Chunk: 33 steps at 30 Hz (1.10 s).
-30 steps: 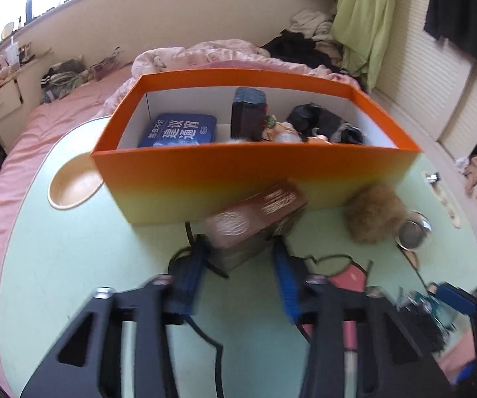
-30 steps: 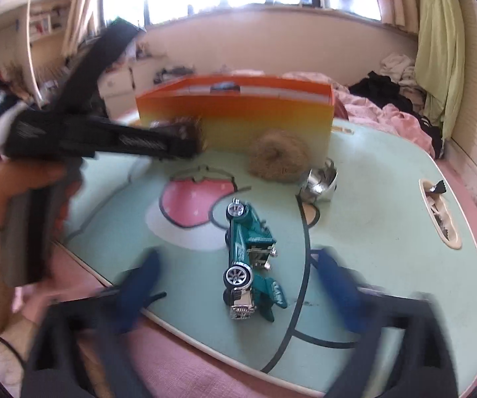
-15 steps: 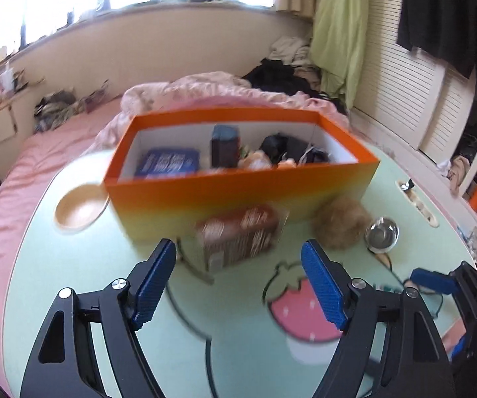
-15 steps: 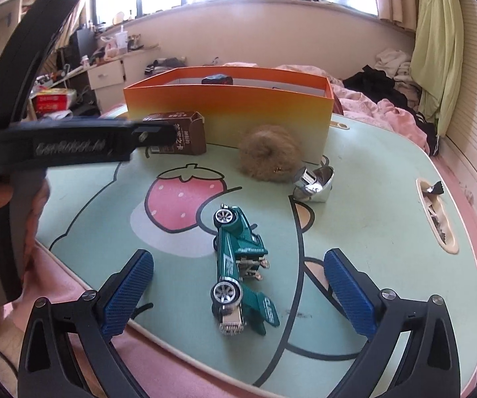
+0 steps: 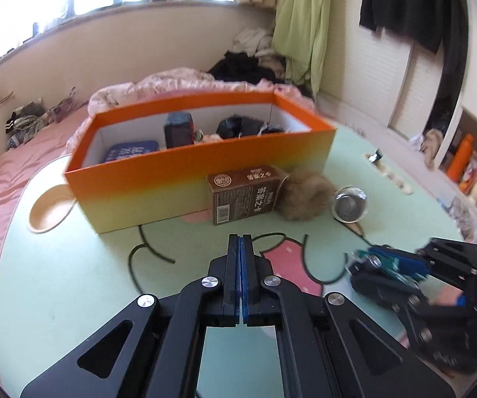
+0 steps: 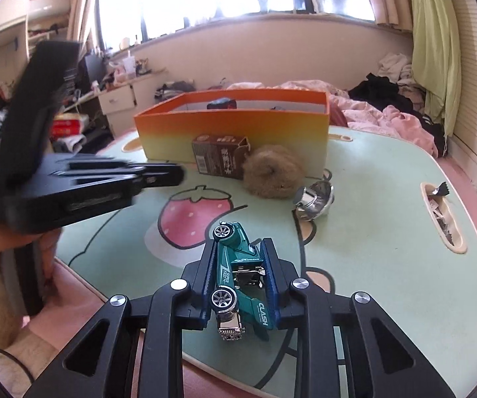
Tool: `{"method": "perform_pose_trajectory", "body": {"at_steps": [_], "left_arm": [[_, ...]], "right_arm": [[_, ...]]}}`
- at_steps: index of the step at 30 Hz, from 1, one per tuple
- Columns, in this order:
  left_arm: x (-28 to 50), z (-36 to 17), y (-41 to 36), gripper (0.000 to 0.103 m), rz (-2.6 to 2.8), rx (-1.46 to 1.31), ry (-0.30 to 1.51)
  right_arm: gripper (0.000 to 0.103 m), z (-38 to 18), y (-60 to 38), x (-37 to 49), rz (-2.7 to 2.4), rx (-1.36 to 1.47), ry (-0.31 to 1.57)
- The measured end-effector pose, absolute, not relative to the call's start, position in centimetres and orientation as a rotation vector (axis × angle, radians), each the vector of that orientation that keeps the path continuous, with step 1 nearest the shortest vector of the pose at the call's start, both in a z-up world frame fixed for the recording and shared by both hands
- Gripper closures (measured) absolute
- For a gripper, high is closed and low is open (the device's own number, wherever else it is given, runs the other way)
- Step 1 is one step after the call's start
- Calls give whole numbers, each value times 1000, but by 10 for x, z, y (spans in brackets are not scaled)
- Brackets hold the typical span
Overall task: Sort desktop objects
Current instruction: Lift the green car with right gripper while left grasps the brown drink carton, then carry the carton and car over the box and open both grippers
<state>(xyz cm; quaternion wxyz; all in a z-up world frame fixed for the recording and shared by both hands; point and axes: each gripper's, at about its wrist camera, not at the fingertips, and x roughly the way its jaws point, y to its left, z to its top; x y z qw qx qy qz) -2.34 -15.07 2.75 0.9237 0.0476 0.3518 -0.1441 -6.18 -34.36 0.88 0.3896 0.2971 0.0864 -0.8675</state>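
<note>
A green toy car (image 6: 238, 275) lies on its side on the table, wheels facing left.

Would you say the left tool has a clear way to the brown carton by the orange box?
Probably yes: the left tool is shut and empty, and only bare mat lies between it and the brown carton; it would need to open first.

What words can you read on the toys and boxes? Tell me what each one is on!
"CLASH": on the tail of the green toy car.
"SUPER FAST": small, on the car's side.
Brown carton: round logo and Chinese characters, too blurred to read.
Blue tin in the orange box: white characters, too blurred.
Left tool: faint print on its side, unreadable.
</note>
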Motion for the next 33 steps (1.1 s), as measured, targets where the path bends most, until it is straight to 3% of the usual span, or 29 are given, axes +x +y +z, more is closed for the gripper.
{"method": "perform_pose_trajectory", "body": {"at_steps": [4,6,7,8,10,27,29,33], "left_arm": [[-34,33,-150,102,-304,120,730],[-30,34,-150,92,-284,115,713],[-26,35,-149,75,-274,98,704],[-19,36,-146,48,-260,74,706],[-4,36,-145,29,-253,36,714],[66,14,-197,29,-157,61,901],[64,9,-195,45,-141,73,888],[43,16,-183,45,-204,32,845]], "right_arm": [[78,11,-343,-60,-2207,745,221],[78,8,-343,-61,-2203,760,214],[78,8,-342,-62,-2206,762,207],[78,9,-340,-62,-2210,761,198],[78,10,-335,-63,-2220,752,177],[78,7,-333,-65,-2196,780,151],[78,7,-333,-64,-2193,779,153],[78,7,-332,-63,-2196,775,147]]}}
